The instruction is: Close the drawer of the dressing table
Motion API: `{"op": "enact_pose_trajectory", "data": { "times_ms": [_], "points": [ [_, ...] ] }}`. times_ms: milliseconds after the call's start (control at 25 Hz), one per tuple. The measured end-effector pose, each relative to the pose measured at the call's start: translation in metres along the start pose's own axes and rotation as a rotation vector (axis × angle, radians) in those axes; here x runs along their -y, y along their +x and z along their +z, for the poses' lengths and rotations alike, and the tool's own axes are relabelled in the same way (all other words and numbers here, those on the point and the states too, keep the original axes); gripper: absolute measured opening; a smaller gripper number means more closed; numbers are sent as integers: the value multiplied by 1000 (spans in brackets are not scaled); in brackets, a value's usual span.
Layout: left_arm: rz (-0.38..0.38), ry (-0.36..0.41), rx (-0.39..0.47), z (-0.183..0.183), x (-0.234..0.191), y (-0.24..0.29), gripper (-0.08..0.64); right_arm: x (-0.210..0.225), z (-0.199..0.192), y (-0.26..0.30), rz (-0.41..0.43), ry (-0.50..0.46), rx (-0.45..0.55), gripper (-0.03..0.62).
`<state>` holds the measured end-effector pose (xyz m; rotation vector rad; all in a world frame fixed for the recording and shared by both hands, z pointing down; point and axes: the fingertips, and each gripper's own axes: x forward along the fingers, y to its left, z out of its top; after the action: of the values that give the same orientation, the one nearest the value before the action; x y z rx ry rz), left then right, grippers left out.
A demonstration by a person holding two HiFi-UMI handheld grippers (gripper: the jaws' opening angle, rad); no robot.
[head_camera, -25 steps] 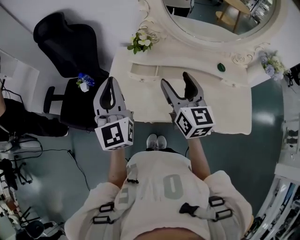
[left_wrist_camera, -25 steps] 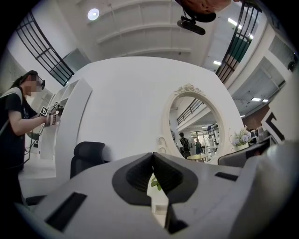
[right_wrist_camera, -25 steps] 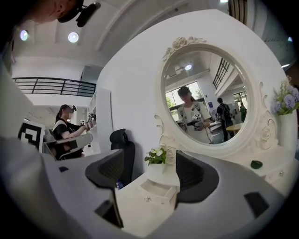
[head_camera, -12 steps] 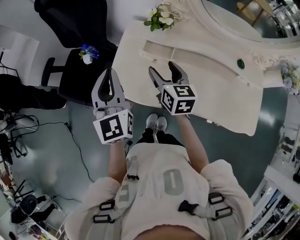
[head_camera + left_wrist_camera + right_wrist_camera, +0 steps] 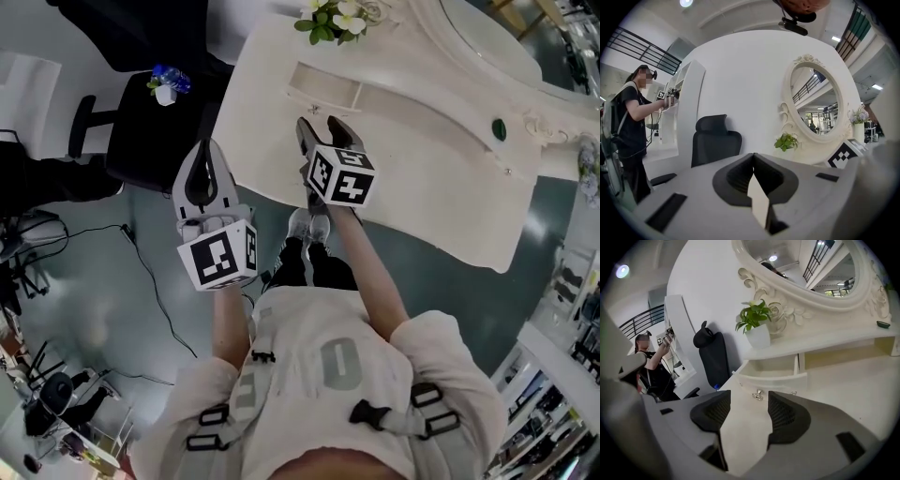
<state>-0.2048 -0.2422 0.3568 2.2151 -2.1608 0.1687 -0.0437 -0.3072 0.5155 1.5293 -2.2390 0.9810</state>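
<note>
1. Two hand-held grippers show in the head view. Each carries a cube [image 5: 342, 176] of black-and-white square markers, which are patterns only, with no letters to read.
2. The left hand-held gripper [image 5: 753, 157] has its jaws pressed together, tips meeting and nothing between them. It hangs just off the counter's left edge, at about 8 o'clock from the other gripper.
3. The right hand-held gripper [image 5: 319, 127] has its jaws spread. They have just been closing, and nothing lies between the pads. It hovers over the pale counter [image 5: 441, 187] of the dressing table.
4. The drawer [image 5: 771, 379] stands pulled out from the low shelf at the back of the counter, at 12 o'clock from the right hand-held gripper and apart from it. Its small metal knob [image 5: 758, 394] shows through the gap between the jaws, beyond their tips.
5. A potted plant [image 5: 757, 326] stands on the shelf at 12 o'clock from the drawer, against the carved frame of the oval mirror [image 5: 811, 268].
6. A small dark green oval thing [image 5: 499, 128] lies at 3 o'clock from the drawer; any label on it is too small to read.
7. A black office chair [image 5: 715, 140] stands at 9 o'clock from the counter, with blue flowers [image 5: 167, 82] in a small white pot on its seat.
8. The only legible mark is a large pale "0" [image 5: 340, 366] on the person's vest.
</note>
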Motion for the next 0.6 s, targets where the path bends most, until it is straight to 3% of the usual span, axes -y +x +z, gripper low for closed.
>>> {"op": "enact_pose_trajectory", "data": {
  "times_ms": [360, 600],
  "points": [
    [-24, 0, -68, -31, 12, 19, 20, 14, -20, 31, -71, 152, -24, 179],
    [-16, 0, -104, -45, 10, 21, 20, 18, -24, 41, -75, 170, -36, 165]
  ]
}}
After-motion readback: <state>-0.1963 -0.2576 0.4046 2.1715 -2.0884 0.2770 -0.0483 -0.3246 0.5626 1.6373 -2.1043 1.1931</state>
